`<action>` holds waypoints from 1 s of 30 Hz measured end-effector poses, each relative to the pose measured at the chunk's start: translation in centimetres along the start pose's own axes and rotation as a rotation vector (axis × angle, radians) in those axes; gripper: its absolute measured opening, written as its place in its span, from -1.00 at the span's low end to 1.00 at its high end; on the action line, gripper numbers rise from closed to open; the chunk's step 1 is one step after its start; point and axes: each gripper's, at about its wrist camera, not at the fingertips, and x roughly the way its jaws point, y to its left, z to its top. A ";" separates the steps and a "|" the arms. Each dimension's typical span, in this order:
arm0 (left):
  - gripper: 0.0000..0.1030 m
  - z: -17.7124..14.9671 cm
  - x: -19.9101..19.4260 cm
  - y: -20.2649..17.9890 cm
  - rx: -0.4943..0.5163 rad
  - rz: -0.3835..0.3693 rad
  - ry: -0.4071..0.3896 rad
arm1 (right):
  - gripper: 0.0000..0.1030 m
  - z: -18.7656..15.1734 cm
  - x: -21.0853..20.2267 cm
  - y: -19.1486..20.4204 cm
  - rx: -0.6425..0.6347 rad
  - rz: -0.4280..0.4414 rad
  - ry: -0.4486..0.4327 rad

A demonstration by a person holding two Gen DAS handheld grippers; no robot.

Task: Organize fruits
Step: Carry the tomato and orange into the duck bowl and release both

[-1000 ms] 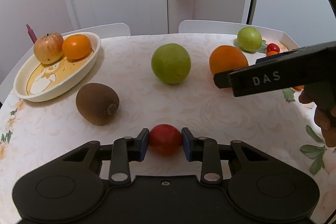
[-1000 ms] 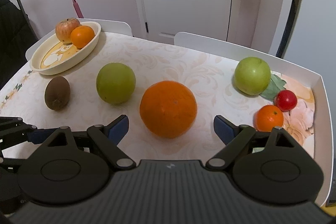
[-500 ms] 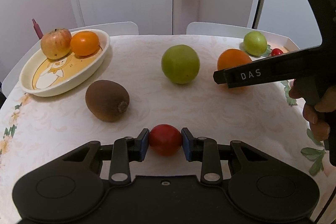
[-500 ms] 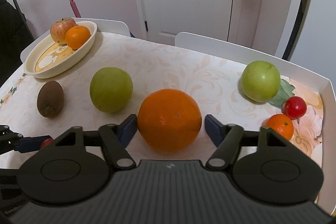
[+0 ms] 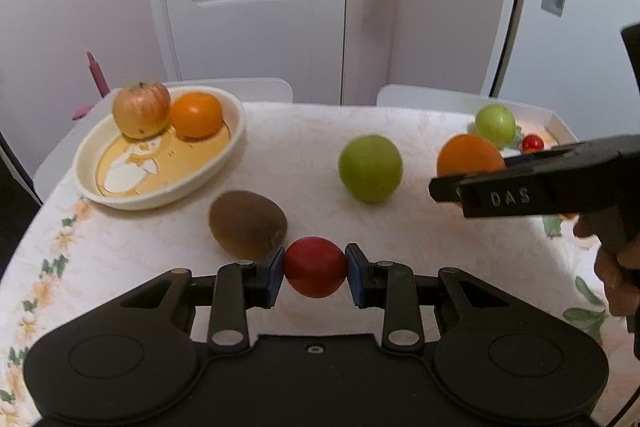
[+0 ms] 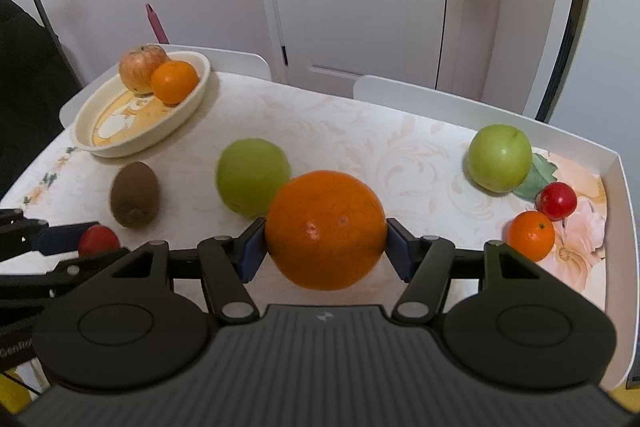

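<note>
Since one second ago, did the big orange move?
Yes. The big orange now sits between the right gripper pads, covering part of the green apple behind it, apparently lifted.

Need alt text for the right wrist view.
Right hand-held gripper clamps a large orange above a table strewn with fruit. At far left, a cream dish holds an apple and a small orange.

red tomato (image 5: 315, 266), orange orange (image 6: 326, 230), green apple (image 5: 370, 167), brown kiwi (image 5: 248, 227), cream bowl (image 5: 224, 163)
</note>
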 end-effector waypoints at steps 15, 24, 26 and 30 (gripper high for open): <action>-0.29 4.1 -4.2 5.8 -0.029 0.022 -0.086 | 0.49 4.4 -4.3 5.8 0.007 0.004 -0.048; -0.30 6.8 -4.6 11.0 -0.021 0.021 -0.110 | 0.49 7.5 -4.0 10.3 0.018 -0.001 -0.065; -0.30 7.5 -4.4 12.4 -0.024 0.014 -0.110 | 0.49 8.1 -3.5 11.4 0.023 -0.004 -0.066; -0.30 8.7 -3.6 15.0 -0.009 0.006 -0.109 | 0.49 9.1 -2.5 13.5 0.032 -0.013 -0.067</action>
